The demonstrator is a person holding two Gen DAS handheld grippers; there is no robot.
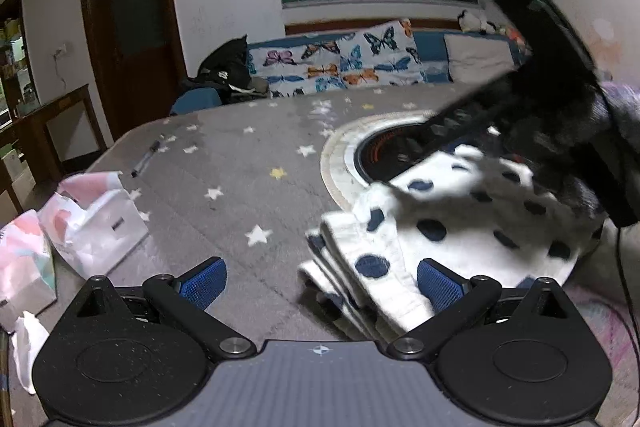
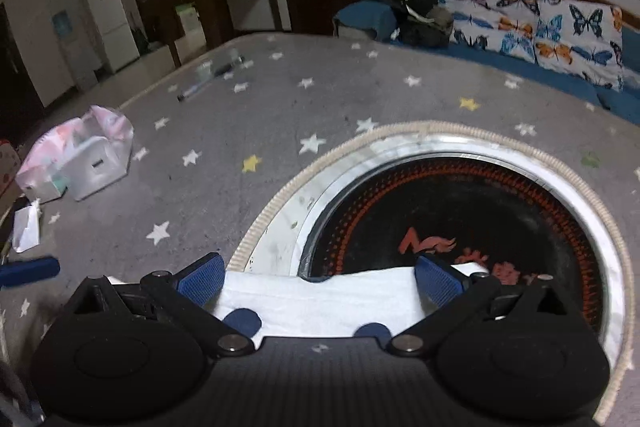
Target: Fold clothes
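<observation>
Left wrist view: left gripper (image 1: 322, 279) is held low, jaws spread, beside the spotted garment (image 1: 440, 223); right gripper (image 2: 320, 279) likewise agape

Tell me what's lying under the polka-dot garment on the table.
The polka-dot garment rests on the grey star-print tablecloth and overlaps the near rim of the round built-in burner. Whatever else lies beneath its folded layers is covered and cannot be seen.

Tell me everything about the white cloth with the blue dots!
The spotty cloth is white, soft-looking fabric with dark blue dots and ribbed, quilted-looking edges. It lies bunched and partly folded in layers on the grey star-patterned table cover, its far side overlapping the round black burner. The open left claw sits at its folded edge. The open right claw hangs over its flat edge; contact is unclear.
</observation>
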